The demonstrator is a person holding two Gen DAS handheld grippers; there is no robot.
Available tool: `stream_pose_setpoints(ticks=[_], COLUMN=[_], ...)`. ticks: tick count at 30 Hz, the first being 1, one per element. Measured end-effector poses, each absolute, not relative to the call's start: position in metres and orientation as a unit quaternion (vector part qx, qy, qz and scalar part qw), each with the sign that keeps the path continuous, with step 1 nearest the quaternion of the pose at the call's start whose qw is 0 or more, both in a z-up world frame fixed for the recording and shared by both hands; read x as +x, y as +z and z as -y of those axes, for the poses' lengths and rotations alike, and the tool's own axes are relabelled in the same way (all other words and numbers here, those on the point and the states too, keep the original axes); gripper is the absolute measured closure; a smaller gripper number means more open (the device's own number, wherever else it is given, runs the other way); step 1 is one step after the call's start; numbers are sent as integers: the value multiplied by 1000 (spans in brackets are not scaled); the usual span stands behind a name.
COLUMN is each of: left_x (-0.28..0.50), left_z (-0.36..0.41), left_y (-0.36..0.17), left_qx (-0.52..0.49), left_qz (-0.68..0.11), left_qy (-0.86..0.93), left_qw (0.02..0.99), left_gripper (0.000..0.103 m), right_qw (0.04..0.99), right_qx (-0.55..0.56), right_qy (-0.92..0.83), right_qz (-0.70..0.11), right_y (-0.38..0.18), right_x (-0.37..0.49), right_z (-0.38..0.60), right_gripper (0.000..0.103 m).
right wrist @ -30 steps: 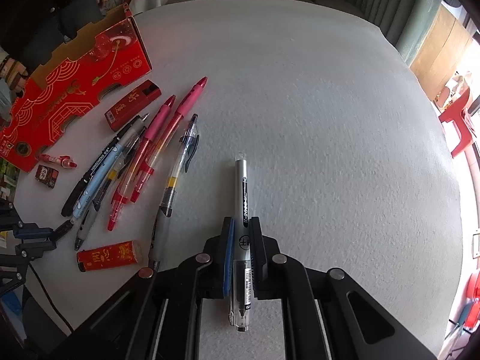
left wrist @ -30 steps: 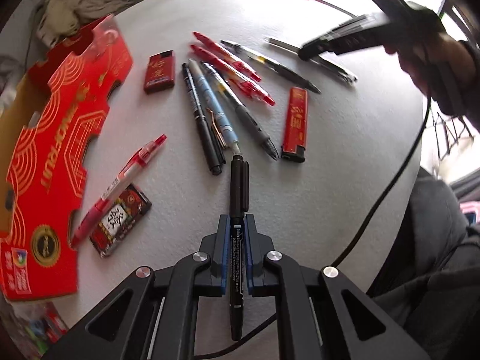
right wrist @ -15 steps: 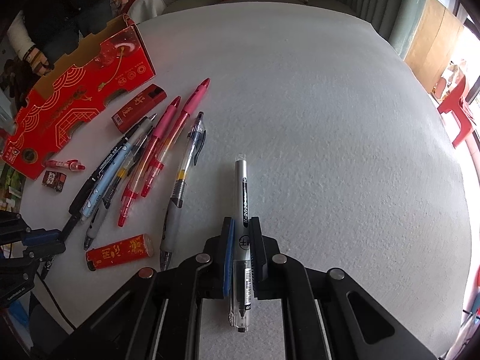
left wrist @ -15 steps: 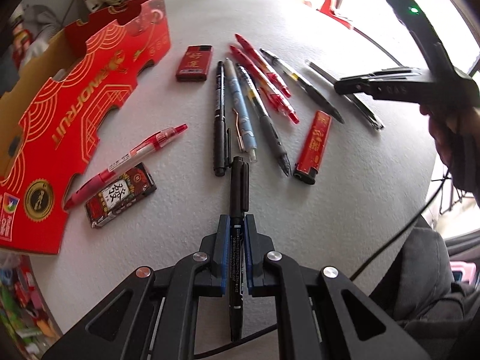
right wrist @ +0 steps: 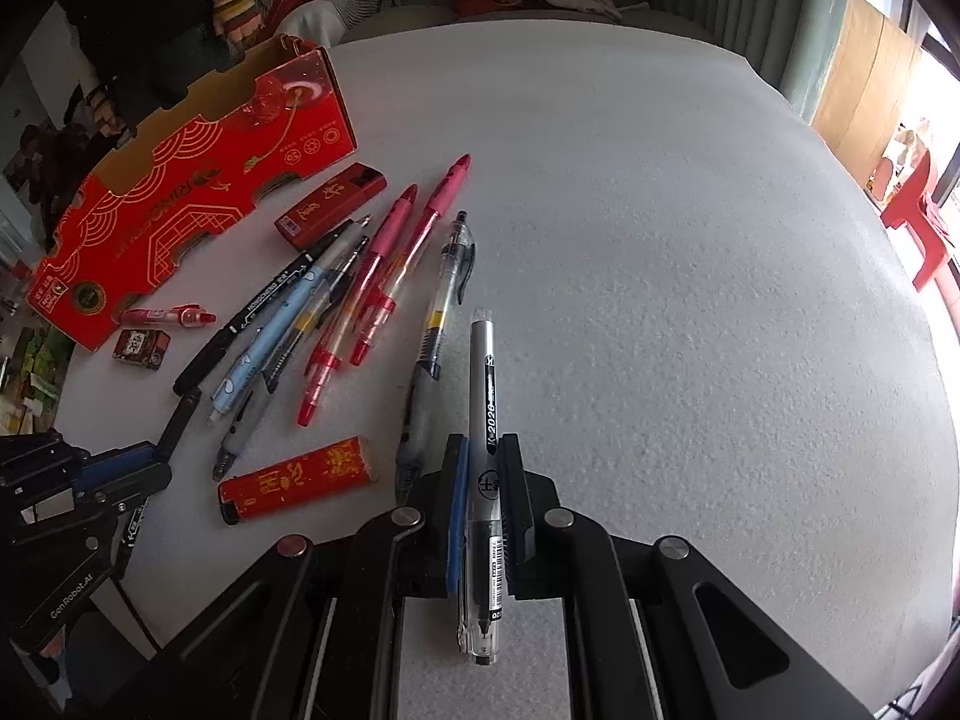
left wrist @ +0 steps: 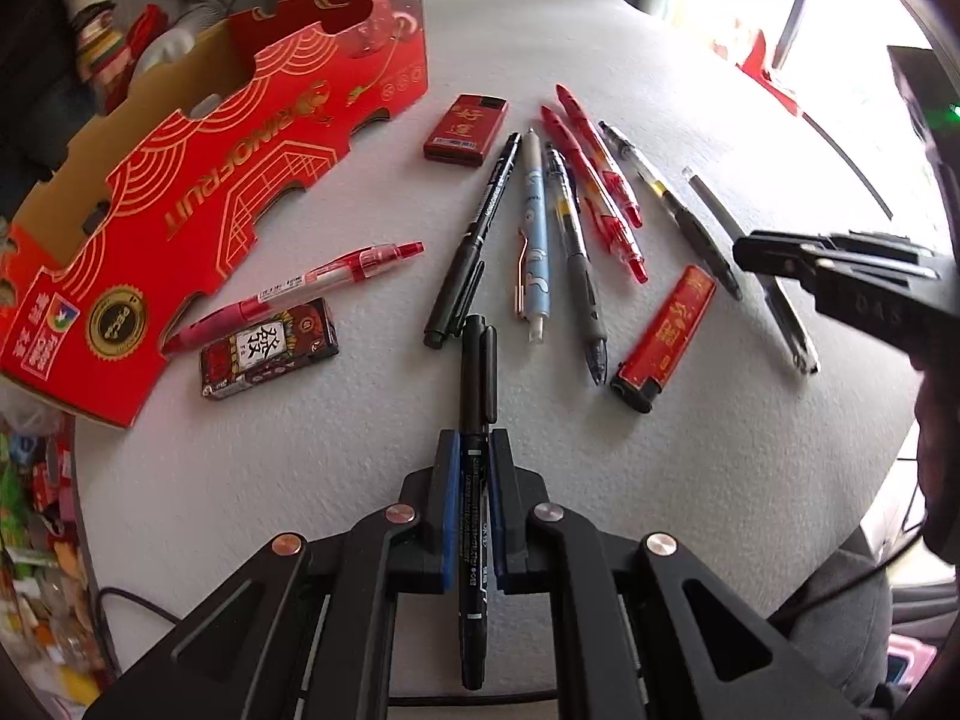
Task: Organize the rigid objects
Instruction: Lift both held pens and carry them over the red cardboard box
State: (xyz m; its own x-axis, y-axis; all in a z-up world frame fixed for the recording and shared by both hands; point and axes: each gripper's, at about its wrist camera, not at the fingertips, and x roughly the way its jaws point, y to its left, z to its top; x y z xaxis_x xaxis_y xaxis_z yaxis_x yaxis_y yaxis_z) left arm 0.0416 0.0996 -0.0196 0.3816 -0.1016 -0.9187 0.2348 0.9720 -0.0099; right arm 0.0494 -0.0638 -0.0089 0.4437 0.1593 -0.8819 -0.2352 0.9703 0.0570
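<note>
left tongs (left wrist: 474,450) clamp slim black marker (left wrist: 476,360) | right tongs (right wrist: 483,456) clamp grey gel pen (right wrist: 483,384)

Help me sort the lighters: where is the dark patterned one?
In the left wrist view the dark patterned lighter lies at the left, just below the lone red pen and beside the red cardboard tray.

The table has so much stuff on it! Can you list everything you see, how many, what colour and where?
Table: one, white, under everything.
Cardboard tray: one, red and gold, left edge.
Pens in the row: seven, black, blue, grey, red and clear, mid-table.
Loose pen: one, red, beside the tray.
Small box: one, dark, beside that pen.
Red box: one, above the row.
Lighter: one, red, below the row.
Black marker: one, in the left gripper, shut.
Clear pen: one, in the right gripper, shut.
</note>
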Motion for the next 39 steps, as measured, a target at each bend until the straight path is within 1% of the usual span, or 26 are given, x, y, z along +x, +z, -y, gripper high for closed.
stream_pose_setpoints(ticks=[3,9,20,28,35,39], left_x=[39,17,22,27,35,42], left_z=[-107,-114,-144,-167,-212,-232], left_y=[-18,12,68,92,121,139], left_qx=[48,43,29,7,-36,-42], left_qz=[-542,-509,-446,-420,-395,-377], left_qy=[-98,-71,-18,7,31,43], left_qw=[833,857,894,907,918,924], left_gripper=[94,94,94,94,94,94], right_qw=[853,861,880,890,891,892], right_qx=[-37,-38,-35,-45,-63,-74], right_qy=[124,136,171,201,226,241], right_qz=[-505,-489,-442,-407,-388,-375], right_y=[-3,8,46,77,100,116], right_x=[45,38,37,34,37,45], right_z=[57,45,14,-25,-64,-86], right_gripper=[92,92,92,92,92,92])
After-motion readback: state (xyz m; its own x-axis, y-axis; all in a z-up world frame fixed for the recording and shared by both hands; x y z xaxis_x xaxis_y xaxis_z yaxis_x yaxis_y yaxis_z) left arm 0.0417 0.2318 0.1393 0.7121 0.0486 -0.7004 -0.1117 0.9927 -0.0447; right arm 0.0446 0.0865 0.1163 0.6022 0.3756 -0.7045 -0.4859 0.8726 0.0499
